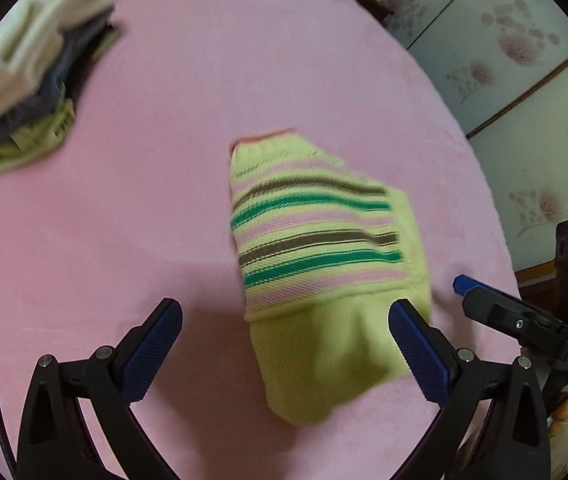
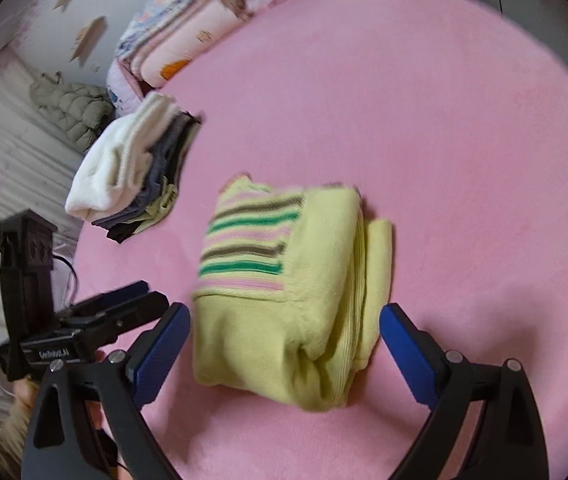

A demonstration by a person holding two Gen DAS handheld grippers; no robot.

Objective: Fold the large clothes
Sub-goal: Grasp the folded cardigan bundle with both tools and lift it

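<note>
pink bed cover (image 2: pixel 424 120) bearing folded striped sweater (image 2: pixel 284 292); left gripper (image 1: pixel 286 344), marked "das", and right gripper (image 2: pixel 284 356) both spread, empty.

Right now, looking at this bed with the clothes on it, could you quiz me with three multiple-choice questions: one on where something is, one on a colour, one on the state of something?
1. Where does the pile of folded clothes lie?
A. on the pink bed cover, apart from the striped top
B. on top of the striped top
C. on the floor

2. What is the main colour of the striped top?
A. red
B. yellow-green
C. black

3. How do the jaws of the right gripper stand?
A. pressed on the top
B. shut on nothing
C. wide open, gripping nothing

Answers:
1 A: bare pink cover shows between pile and top.
2 B: its plain part is yellow-green, crossed by green, brown and pink stripes.
3 C: both blue pads stand clear of the cloth.
</note>
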